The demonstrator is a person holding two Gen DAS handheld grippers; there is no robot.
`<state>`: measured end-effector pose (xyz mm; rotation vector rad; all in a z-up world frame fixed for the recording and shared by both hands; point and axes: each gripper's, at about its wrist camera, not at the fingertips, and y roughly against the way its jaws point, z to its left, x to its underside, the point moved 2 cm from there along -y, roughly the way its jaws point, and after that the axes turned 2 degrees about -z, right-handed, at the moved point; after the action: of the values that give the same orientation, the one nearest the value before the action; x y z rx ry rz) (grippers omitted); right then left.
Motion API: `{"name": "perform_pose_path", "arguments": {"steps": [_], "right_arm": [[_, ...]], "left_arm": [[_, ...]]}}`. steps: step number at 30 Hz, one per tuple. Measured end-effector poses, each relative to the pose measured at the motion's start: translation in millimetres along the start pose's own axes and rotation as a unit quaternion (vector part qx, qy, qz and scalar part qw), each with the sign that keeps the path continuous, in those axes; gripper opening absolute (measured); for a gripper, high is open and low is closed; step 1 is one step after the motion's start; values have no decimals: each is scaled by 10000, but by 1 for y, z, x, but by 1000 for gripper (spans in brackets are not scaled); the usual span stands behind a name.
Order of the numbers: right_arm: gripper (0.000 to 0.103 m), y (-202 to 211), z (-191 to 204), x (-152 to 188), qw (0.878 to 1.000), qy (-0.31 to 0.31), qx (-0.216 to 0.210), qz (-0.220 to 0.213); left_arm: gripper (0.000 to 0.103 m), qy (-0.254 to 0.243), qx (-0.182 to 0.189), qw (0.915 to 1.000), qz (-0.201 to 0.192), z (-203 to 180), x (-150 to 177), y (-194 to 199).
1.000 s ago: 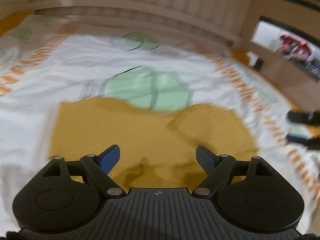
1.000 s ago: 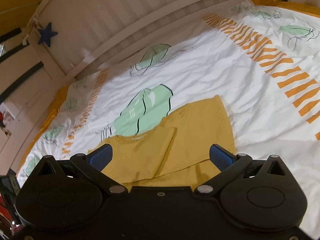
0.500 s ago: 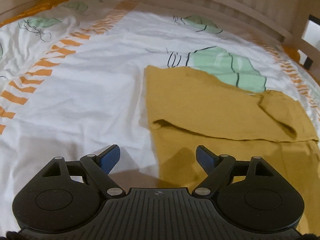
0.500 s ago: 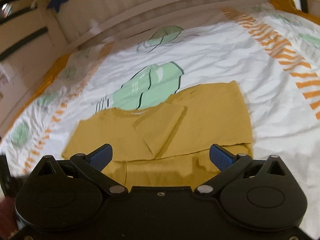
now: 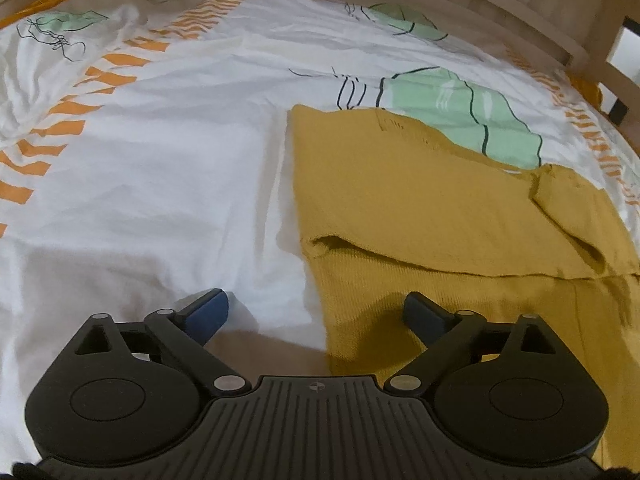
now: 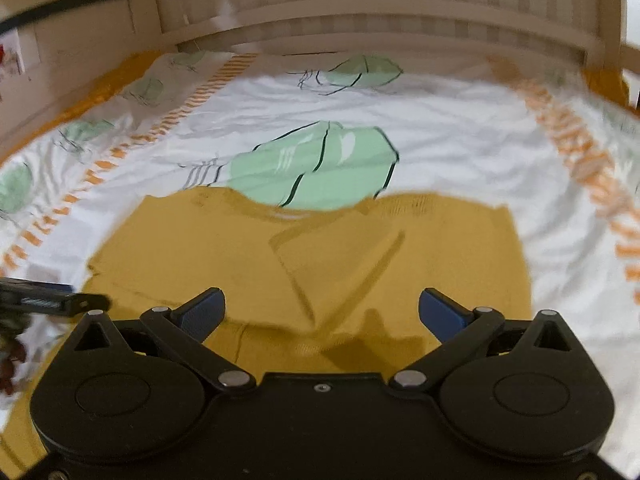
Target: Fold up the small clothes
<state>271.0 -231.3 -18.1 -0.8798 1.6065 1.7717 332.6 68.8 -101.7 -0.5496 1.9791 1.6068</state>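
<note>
bedsheet (image 5: 168, 184) (leaf-printed) under mustard garment (image 5: 440, 216), wooden rail (image 6: 400, 12) behind.

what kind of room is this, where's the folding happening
Most likely a bedroom: the mustard garment lies on a bed's leaf-print duvet, with a slatted wooden bed frame behind it.

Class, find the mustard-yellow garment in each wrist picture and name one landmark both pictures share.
Left wrist: the mustard-yellow garment fills the right half, lying on the bedsheet.
Right wrist: the garment spans the centre, just beyond the fingers.
Shared landmark: the large green leaf print at its far edge.
</note>
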Motion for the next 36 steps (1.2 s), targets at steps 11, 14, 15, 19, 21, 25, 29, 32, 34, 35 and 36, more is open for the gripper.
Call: {"name": "perform_pose_path", "arguments": {"steps": [11, 14, 15, 19, 21, 25, 29, 32, 34, 35, 36], "right_arm": [[98, -57, 35, -3, 9820, 1266, 1397, 145], [91, -59, 16, -4, 9804, 1090, 1612, 297], [91, -56, 4, -5, 9811, 909, 1673, 341], [87, -37, -49, -2, 9799, -2, 1952, 402], [87, -26, -73, 3, 9775, -386, 2030, 420], [81, -7, -88, 7, 9790, -685, 1902, 263], [78, -8, -49, 1, 9914, -50, 1306, 45], [77, -20, -12, -2, 9959, 294, 856, -53], [77, -32, 8, -1, 9958, 516, 756, -2], [77, -37, 16, 0, 9954, 611, 731, 29], [77, -44, 24, 1, 9947, 731, 725, 77]], "left_arm": [[96, -44, 162, 9998, 75, 4, -1, 0], [96, -13, 189, 9998, 65, 5, -2, 0], [96, -2, 206, 9998, 61, 7, -1, 0], [96, 3, 201, 9998, 49, 6, -1, -1], [97, -6, 183, 9998, 47, 5, -1, -1], [97, -1, 165, 9999, 39, 4, -1, -2], [98, 21, 146, 9999, 29, 4, -1, -2], [99, 5, 139, 9999, 24, 5, -1, -3], [99, 5, 154, 9999, 28, 5, -1, -3], [99, 2, 167, 9999, 31, 6, -1, -3], [99, -1, 175, 9998, 31, 6, -1, -3]]}}
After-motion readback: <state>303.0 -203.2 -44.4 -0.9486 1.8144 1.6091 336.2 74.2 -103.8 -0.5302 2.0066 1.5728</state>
